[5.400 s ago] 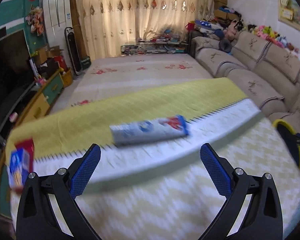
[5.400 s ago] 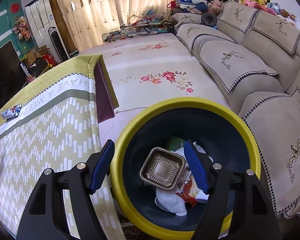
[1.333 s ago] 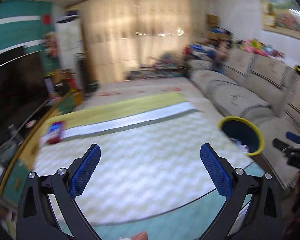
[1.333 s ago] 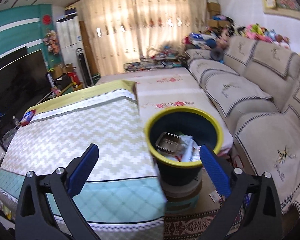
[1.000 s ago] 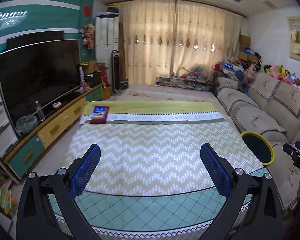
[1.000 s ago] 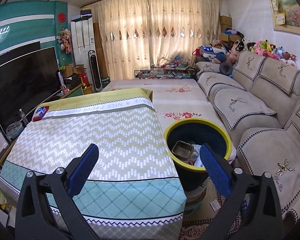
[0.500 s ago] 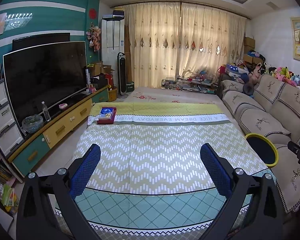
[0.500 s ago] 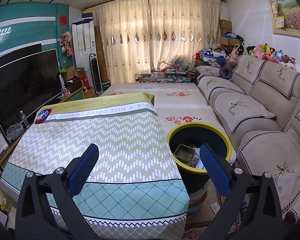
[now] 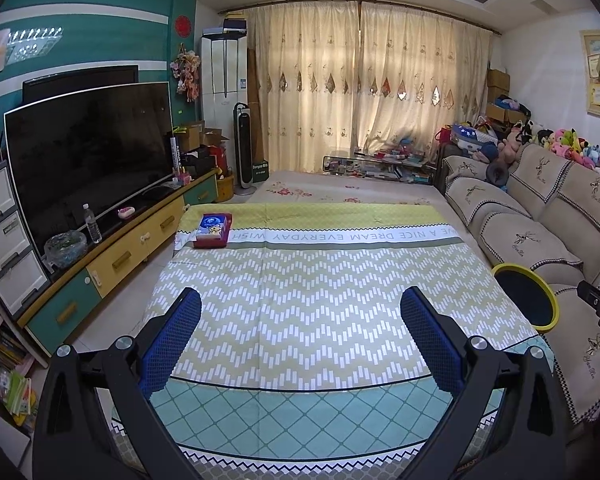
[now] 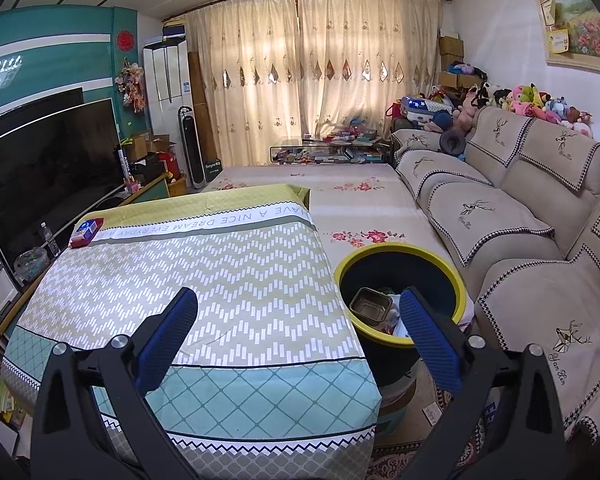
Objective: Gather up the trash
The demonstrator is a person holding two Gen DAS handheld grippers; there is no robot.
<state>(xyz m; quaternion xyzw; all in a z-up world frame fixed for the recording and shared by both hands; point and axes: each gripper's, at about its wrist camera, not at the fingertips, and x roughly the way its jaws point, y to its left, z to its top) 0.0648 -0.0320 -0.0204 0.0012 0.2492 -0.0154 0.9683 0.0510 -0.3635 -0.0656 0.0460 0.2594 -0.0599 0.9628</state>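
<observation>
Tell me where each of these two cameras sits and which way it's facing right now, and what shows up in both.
Left wrist: on the left gripper, facing down the covered table toward the curtains; its two open blue fingers show.
Right wrist: on the right gripper, nearer the table's sofa-side corner, facing the same way; its open fingers show.
Shared: the table, the red box at its far corner, the yellow-rimmed bin, TV and sofa.

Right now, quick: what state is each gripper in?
Left gripper: open, holding nothing.
Right gripper: open, holding nothing.
</observation>
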